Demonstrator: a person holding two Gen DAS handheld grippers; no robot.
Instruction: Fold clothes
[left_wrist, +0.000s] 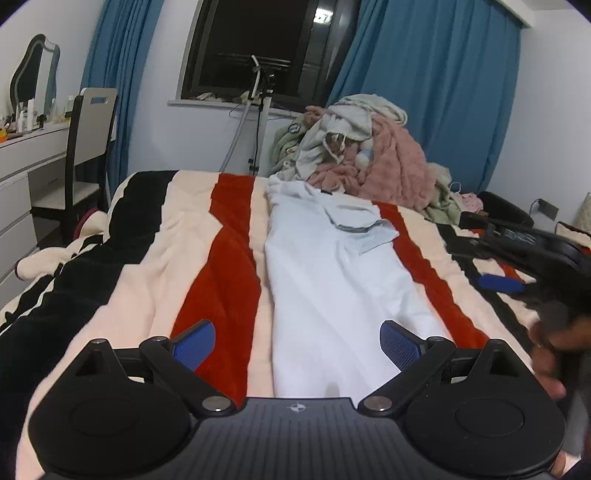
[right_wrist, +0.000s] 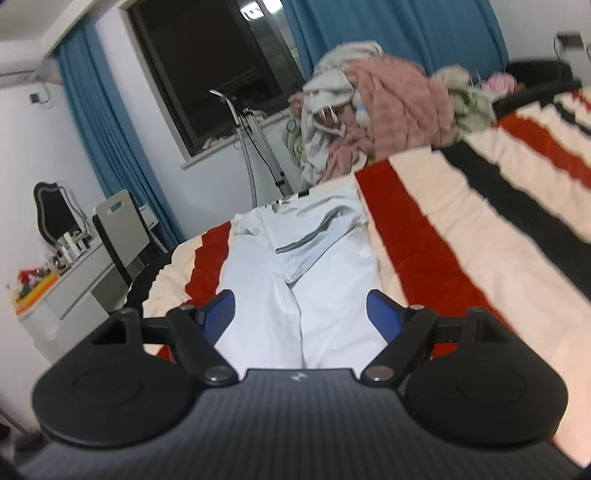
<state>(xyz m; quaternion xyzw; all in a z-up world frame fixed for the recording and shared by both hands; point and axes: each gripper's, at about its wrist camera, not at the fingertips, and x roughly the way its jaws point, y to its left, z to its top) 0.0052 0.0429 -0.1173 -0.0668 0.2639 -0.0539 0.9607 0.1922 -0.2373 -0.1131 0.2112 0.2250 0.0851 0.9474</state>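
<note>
Two grippers — left (left_wrist: 297, 341), right (right_wrist: 301, 312) — fingers apart, smooth pale shirt (left_wrist: 332, 280), fuzzy striped blanket (left_wrist: 221, 258)

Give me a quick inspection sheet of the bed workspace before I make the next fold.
Surface: striped blanket in red, cream and black covers the bed.
Job's things: pale blue garment lies lengthwise, sides already folded inward.
Clutter: heap of clothes at the far end.
Grippers: left claw open, empty; right claw open, empty, over the garment's near end.
Cables: thin cable hanging beside a stand under the window.
Surroundings: blue curtains, dark window, dresser, chair.
</note>
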